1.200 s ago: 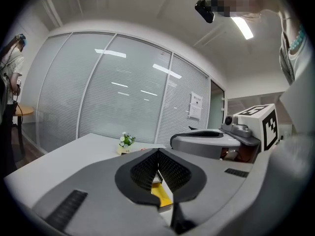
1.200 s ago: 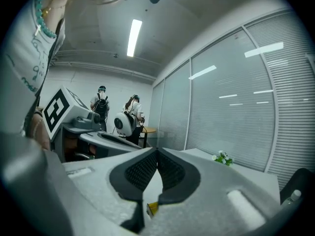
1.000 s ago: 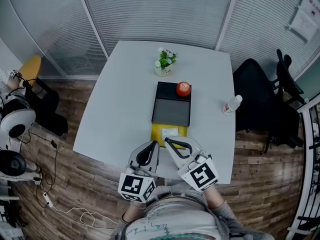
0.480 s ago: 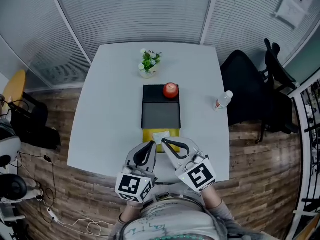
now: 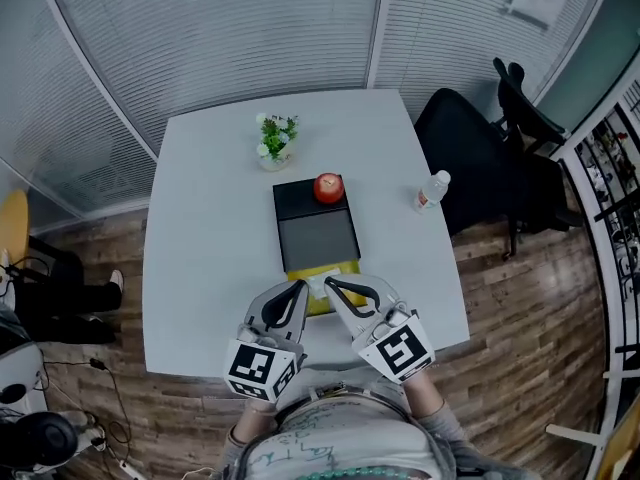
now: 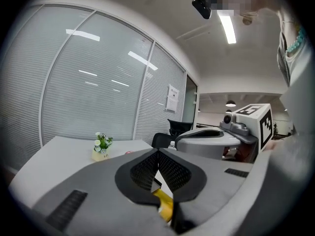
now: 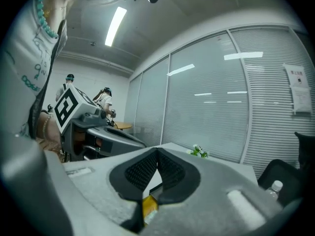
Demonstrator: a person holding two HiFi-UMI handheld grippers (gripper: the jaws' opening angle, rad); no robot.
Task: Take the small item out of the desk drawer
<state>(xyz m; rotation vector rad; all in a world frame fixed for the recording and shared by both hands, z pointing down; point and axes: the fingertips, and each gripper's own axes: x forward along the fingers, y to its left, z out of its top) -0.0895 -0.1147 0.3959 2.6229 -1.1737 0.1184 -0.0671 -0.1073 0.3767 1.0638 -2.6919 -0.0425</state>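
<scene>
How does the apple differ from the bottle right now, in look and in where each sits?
The apple is red and round; the bottle is clear and slim, with a white cap. The apple sits on the far right corner of the black box; the bottle stands on the bare table near its right edge. Neither is gripped.

The counter (image 5: 200, 228) was white, the box (image 5: 316, 236) dark grey with a yellow drawer (image 5: 345, 269), the apple (image 5: 328, 188) red, the plant (image 5: 275, 136) green with white blooms, the floor (image 5: 520, 298) brown planks, and the left claw (image 5: 298, 290) and right claw (image 5: 332, 286) grey with black-and-white square markers.
</scene>
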